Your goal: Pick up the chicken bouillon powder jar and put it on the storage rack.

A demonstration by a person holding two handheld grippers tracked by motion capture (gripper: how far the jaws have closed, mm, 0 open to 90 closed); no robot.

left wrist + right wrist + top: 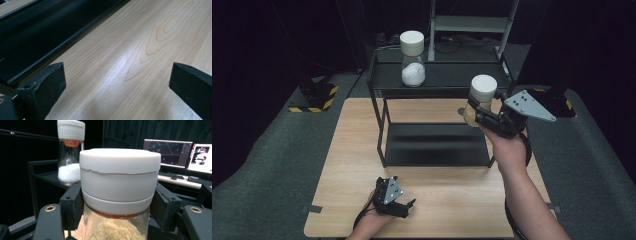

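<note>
High view: two white-lidded jars; your right gripper (475, 111) fingers clamp one jar (480, 98), your left gripper (404, 205) fingers gape empty on the tabletop (352, 150), second jar (413, 58) on the shelf (447, 75).

Light wooden counter (437, 195) at frame centre bears a black two-tier shelf (437, 75); white-lidded jar of white powder (413, 60) on its top tier.
</note>
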